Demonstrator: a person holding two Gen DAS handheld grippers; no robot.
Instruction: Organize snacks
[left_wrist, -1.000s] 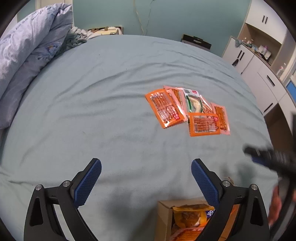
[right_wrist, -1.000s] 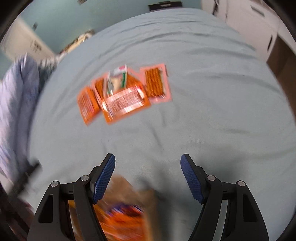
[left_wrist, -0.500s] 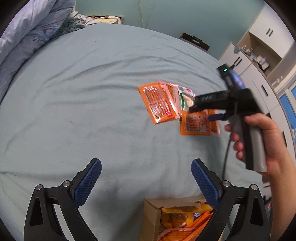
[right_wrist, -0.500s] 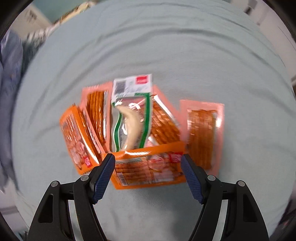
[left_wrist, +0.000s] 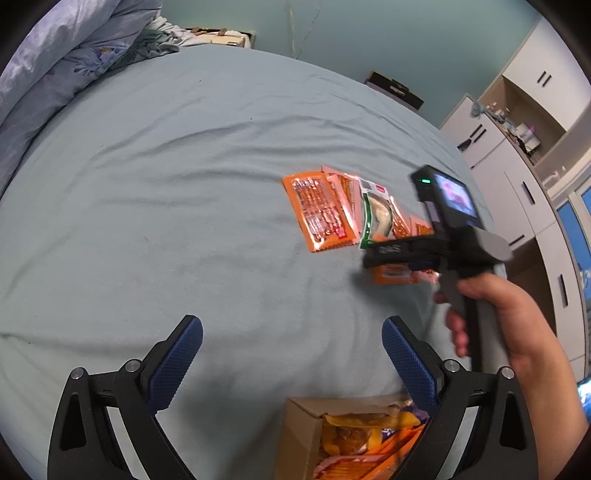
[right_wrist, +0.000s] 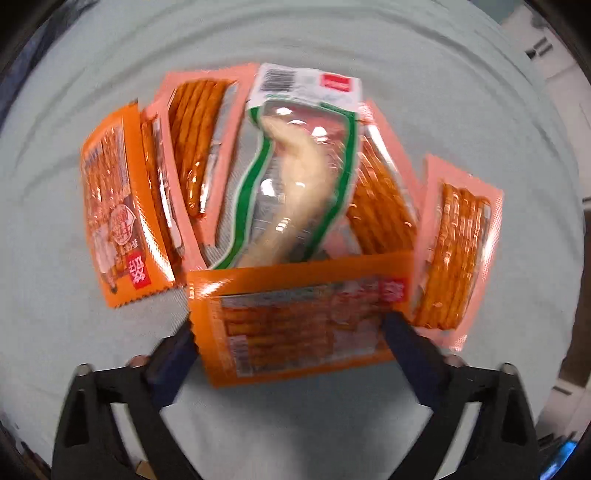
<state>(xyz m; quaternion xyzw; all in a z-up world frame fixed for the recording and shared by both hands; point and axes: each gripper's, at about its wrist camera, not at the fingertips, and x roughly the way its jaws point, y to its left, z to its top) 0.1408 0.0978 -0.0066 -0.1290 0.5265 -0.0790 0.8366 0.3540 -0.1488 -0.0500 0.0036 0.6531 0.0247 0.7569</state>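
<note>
Several snack packets lie fanned out on the light blue bed sheet (left_wrist: 166, 192). My right gripper (right_wrist: 291, 343) points straight down just above them. Its jaws are opening and stand either side of the nearest orange packet (right_wrist: 295, 321), with no pad visibly pressing on it. Behind that packet lie a green-edged clear packet (right_wrist: 295, 177), another orange packet (right_wrist: 114, 221) and pink packs of sticks (right_wrist: 454, 251). My left gripper (left_wrist: 291, 354) hangs open and empty over the sheet, just behind a cardboard box (left_wrist: 303, 424) that holds more snacks.
A person's hand (left_wrist: 495, 310) holds the right gripper at the right of the left wrist view. A crumpled quilt (left_wrist: 55, 62) lies at the bed's far left. White cabinets (left_wrist: 517, 173) stand past the bed's right edge.
My right gripper has swung from over the box to above the packet pile and come down close to it, and its jaws have widened. My left gripper has stayed in place and rolled slightly.
</note>
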